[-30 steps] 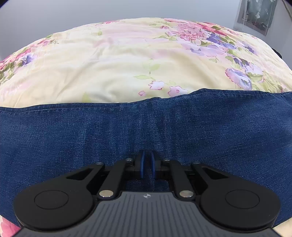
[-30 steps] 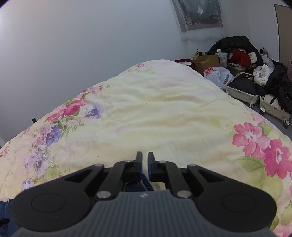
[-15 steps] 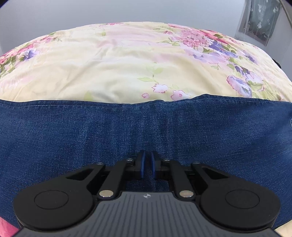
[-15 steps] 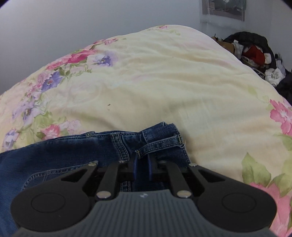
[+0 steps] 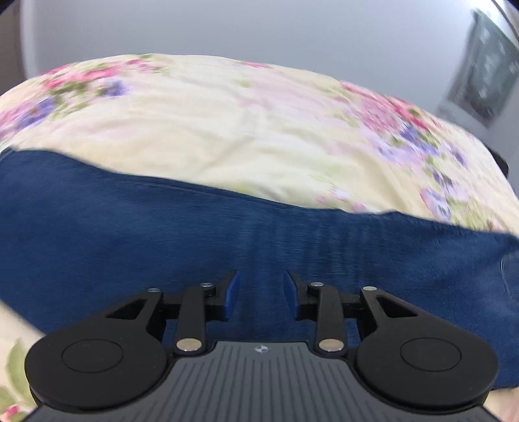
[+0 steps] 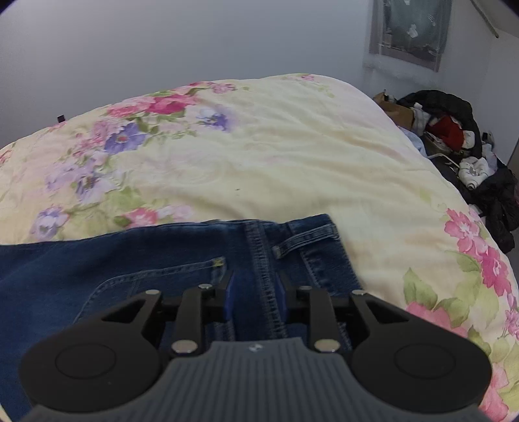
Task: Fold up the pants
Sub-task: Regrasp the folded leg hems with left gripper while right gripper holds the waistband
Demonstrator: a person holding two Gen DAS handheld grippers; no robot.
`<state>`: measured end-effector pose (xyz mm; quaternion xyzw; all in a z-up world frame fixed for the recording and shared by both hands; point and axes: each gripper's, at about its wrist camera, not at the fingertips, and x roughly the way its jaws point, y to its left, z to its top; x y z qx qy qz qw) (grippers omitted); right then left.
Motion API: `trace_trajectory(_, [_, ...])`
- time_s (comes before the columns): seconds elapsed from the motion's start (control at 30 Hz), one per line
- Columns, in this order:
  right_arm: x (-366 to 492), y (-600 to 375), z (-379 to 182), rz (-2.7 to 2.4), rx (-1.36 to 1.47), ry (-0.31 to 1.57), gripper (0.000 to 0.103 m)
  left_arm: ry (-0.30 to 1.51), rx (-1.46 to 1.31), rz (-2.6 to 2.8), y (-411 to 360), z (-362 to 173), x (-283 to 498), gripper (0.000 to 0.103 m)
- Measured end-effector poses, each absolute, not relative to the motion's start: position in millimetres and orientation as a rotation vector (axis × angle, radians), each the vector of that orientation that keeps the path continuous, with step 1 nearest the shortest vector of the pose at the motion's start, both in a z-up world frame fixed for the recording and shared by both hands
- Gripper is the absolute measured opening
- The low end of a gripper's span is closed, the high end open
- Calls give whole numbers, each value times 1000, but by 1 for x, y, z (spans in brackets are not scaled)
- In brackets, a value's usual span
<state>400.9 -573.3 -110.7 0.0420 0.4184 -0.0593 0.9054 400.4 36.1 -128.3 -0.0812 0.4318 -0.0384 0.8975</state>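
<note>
Dark blue jeans lie flat across the floral bedspread. In the left wrist view my left gripper is open just above the leg part of the denim, holding nothing; this view is blurred by motion. In the right wrist view my right gripper is open over the waistband end of the jeans, with a stitched seam, a belt loop and a back pocket edge showing between and beside its fingers. Neither gripper holds the cloth.
The bedspread is pale yellow with pink and purple flowers. A pile of clothes and open suitcases sits on the floor past the bed's right edge. Grey walls stand behind the bed, with a hanging picture.
Both grippers were shut on the jeans and have opened, letting the denim go onto the bed. The left view has swung and the jeans edge now slants.
</note>
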Motion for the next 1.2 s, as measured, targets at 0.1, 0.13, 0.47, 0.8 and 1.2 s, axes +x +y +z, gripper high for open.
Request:
trace_trajectory(0.1, [392, -538, -106, -50, 85, 888, 24, 874, -274, 16, 90, -117, 384, 41])
trace_trajectory(0.13, [389, -522, -106, -22, 86, 899, 24, 869, -308, 40, 106, -115, 380, 42])
trace_trajectory(0.47, [402, -366, -123, 214, -18, 961, 24, 752, -776, 331, 273, -131, 329, 54])
trace_trajectory(0.8, [418, -273, -133, 342, -69, 974, 17, 674, -948, 335, 323, -164, 351, 54])
trace_trajectory(1.2, [488, -188, -144, 393, 26, 942, 6, 637, -793, 301, 321, -164, 363, 17])
